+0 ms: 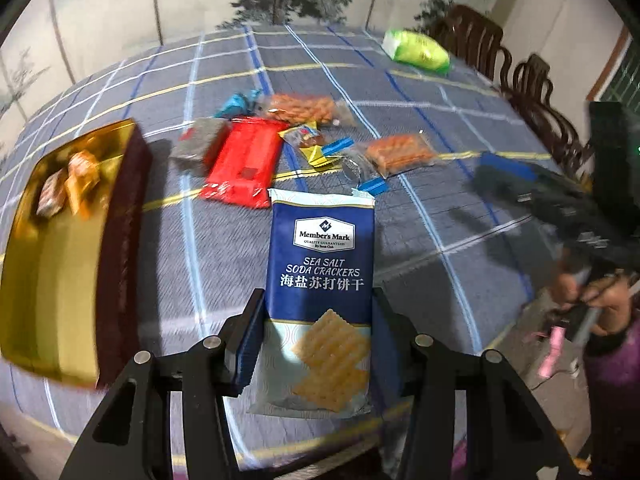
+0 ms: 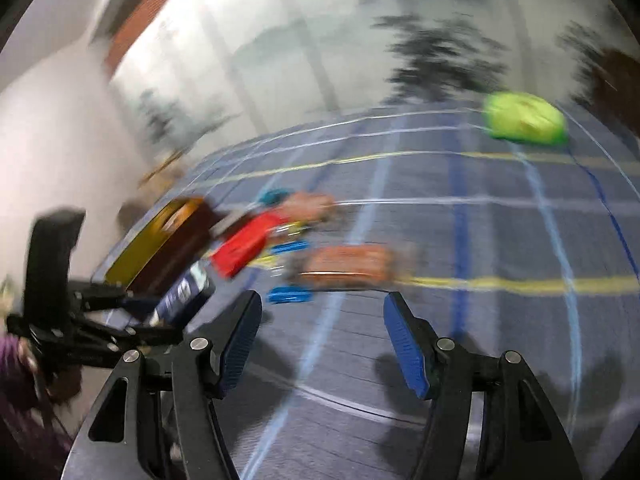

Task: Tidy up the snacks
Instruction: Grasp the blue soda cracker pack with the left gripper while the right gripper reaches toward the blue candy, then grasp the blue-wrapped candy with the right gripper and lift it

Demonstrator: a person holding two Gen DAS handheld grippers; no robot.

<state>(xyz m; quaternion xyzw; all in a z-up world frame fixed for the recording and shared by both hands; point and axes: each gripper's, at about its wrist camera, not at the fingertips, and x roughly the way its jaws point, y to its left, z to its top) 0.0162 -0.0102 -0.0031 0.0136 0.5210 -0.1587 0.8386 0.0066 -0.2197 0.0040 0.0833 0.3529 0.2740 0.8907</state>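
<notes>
My left gripper (image 1: 318,320) is shut on a blue pack of sea salt soda crackers (image 1: 320,264), its pads pressing both long sides, above the checked tablecloth. The gold tin with dark red walls (image 1: 52,240) lies to the left with a few wrapped snacks inside. Beyond the pack lie a red packet (image 1: 244,160), clear bags of orange snacks (image 1: 400,152) and small blue and yellow sweets. My right gripper (image 2: 320,340) stands open over bare cloth with nothing between its fingers. The right wrist view is blurred; it shows the left gripper (image 2: 172,312) with the blue pack beside the tin (image 2: 160,248).
A green bag (image 1: 416,50) lies alone at the far right of the table, also blurred as the green bag (image 2: 524,120) in the right wrist view. Dark wooden chairs (image 1: 520,80) stand along the table's right edge. A person's hand (image 1: 592,292) grips the right gripper's handle.
</notes>
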